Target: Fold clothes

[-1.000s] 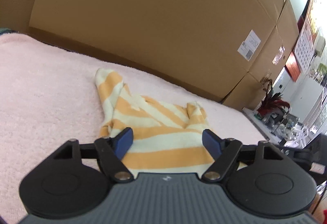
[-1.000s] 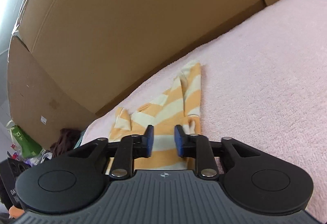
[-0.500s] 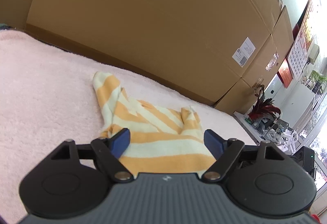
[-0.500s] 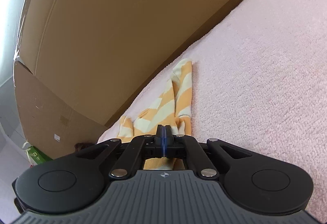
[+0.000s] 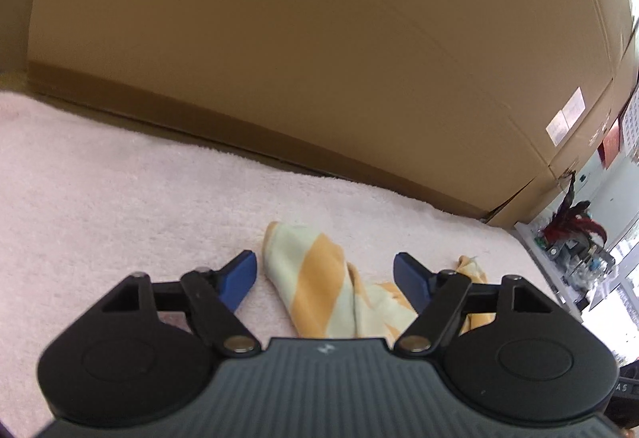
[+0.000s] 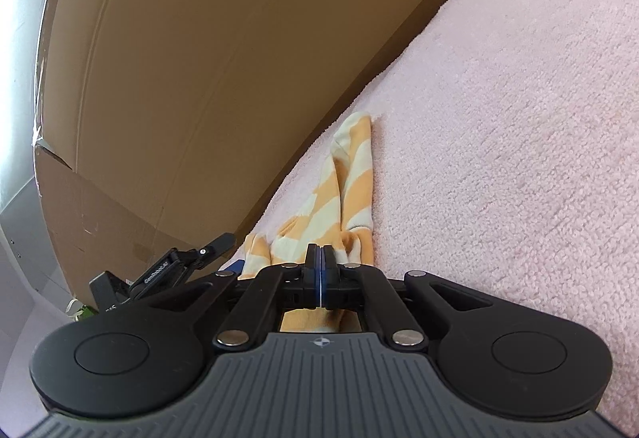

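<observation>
An orange and cream striped garment (image 5: 319, 278) lies bunched on the pink towel surface (image 5: 120, 198). My left gripper (image 5: 325, 274) is open, its blue pads on either side of the cloth, low over it. In the right wrist view the same garment (image 6: 351, 182) stretches away from me toward the cardboard. My right gripper (image 6: 320, 262) is shut on the garment's near edge, and orange cloth shows under its jaws. The left gripper's finger (image 6: 207, 248) shows at the left of that view.
Big cardboard boxes (image 5: 319, 58) stand as a wall along the far edge of the towel. A shelf with a red plant and clutter (image 5: 571, 230) is at the far right. Pink towel (image 6: 499, 158) spreads wide to the right of the garment.
My right gripper closed on the garment's edge and pulled it, so the cloth drew into a narrower bunch. My left gripper stayed open and moved lower and closer to the cloth.
</observation>
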`<action>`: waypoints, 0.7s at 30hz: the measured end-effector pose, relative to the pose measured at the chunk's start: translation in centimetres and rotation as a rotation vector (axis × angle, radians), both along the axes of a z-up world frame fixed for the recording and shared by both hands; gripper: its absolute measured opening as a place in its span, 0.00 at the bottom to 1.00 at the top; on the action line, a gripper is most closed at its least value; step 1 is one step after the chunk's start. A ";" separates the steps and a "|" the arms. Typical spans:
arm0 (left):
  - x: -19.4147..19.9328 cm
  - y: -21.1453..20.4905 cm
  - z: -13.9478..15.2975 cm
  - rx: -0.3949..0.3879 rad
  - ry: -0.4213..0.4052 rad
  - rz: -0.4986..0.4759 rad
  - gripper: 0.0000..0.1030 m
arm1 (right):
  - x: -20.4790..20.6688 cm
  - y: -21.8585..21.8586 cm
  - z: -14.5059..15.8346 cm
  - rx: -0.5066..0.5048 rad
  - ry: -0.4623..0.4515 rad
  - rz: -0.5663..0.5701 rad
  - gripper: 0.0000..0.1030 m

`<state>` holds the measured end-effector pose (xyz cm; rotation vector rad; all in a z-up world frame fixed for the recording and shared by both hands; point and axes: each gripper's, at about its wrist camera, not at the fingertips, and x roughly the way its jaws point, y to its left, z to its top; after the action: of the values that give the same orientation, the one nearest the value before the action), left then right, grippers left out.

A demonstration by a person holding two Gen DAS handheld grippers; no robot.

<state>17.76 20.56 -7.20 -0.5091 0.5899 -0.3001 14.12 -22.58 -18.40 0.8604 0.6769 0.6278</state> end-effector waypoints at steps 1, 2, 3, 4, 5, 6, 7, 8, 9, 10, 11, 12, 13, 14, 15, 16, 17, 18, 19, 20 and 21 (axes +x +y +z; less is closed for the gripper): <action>-0.1 0.3 -0.4 -0.031 -0.017 -0.009 0.82 | 0.0 0.0 0.0 0.000 0.000 0.000 0.00; -0.3 0.4 -0.6 -0.044 -0.026 -0.023 0.83 | 0.1 0.0 0.0 0.001 0.001 0.001 0.00; -0.4 0.6 -0.6 -0.051 -0.025 -0.035 0.86 | 0.1 0.0 0.0 0.001 0.001 0.002 0.00; -0.4 0.7 -0.6 -0.064 -0.028 -0.047 0.88 | 0.1 0.1 0.0 0.000 0.002 0.004 0.00; -0.5 0.8 -0.7 -0.076 -0.031 -0.049 0.88 | 0.2 0.1 0.1 -0.001 0.004 0.008 0.00; -0.5 0.9 -0.8 -0.082 -0.031 -0.048 0.89 | 0.3 0.1 0.2 -0.001 0.007 0.013 0.00; -0.5 0.9 -0.8 -0.082 -0.031 -0.049 0.89 | 0.4 0.1 0.4 -0.005 0.009 0.024 0.01; -0.5 0.9 -0.8 -0.082 -0.031 -0.050 0.89 | 0.7 0.1 0.8 -0.016 0.009 0.039 0.06; -0.5 0.8 -0.7 -0.080 -0.031 -0.051 0.90 | 1.1 0.2 1.5 -0.034 0.001 0.054 0.15; -0.6 0.8 -0.7 -0.078 -0.031 -0.053 0.91 | 1.7 0.3 2.4 -0.063 -0.019 0.056 0.27; -0.6 0.8 -0.7 -0.080 -0.031 -0.057 0.93 | 2.2 0.4 3.3 -0.097 -0.044 0.051 0.47; -0.6 0.8 -0.7 -0.084 -0.031 -0.063 0.95 | 2.8 0.5 4.2 -0.130 -0.068 0.046 0.58; -0.5 0.9 -0.6 -0.090 -0.030 -0.073 0.97 | 3.7 0.7 4.7 -0.187 -0.086 0.034 0.69; -0.4 0.9 -0.7 -0.094 -0.029 -0.082 0.99 | 4.7 0.8 5.2 -0.252 -0.102 0.019 0.68; -0.3 0.9 -0.8 -0.092 -0.028 -0.086 0.99 | 5.7 1.0 5.7 -0.318 -0.117 0.004 0.68; -0.2 0.9 -0.9 -0.090 -0.027 -0.089 0.99 | 6.7 1.1 5.8 -0.360 -0.117 0.007 0.67; -0.3 0.9 -0.9 -0.088 -0.028 -0.090 0.99 | 7.8 1.2 5.6 -0.383 -0.102 0.024 0.65; -0.4 1.0 -0.9 -0.089 -0.028 -0.092 0.99 | 8.8 1.2 5.3 -0.387 -0.086 0.047 0.65; -0.5 1.3 -1.0 -0.092 -0.029 -0.096 0.99 | 9.8 1.3 5.0 -0.385 -0.071 0.072 0.65; -0.5 1.5 -1.1 -0.096 -0.030 -0.101 0.99 | 10.5 1.4 4.8 -0.372 -0.081 0.101 0.66; -0.4 1.8 -1.1 -0.105 -0.030 -0.108 0.99 | 11.1 1.5 4.6 -0.364 -0.098 0.135 0.66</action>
<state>17.37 22.34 -8.27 -0.5739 0.5757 -0.4422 25.21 -21.07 -13.76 0.4468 0.7364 0.6386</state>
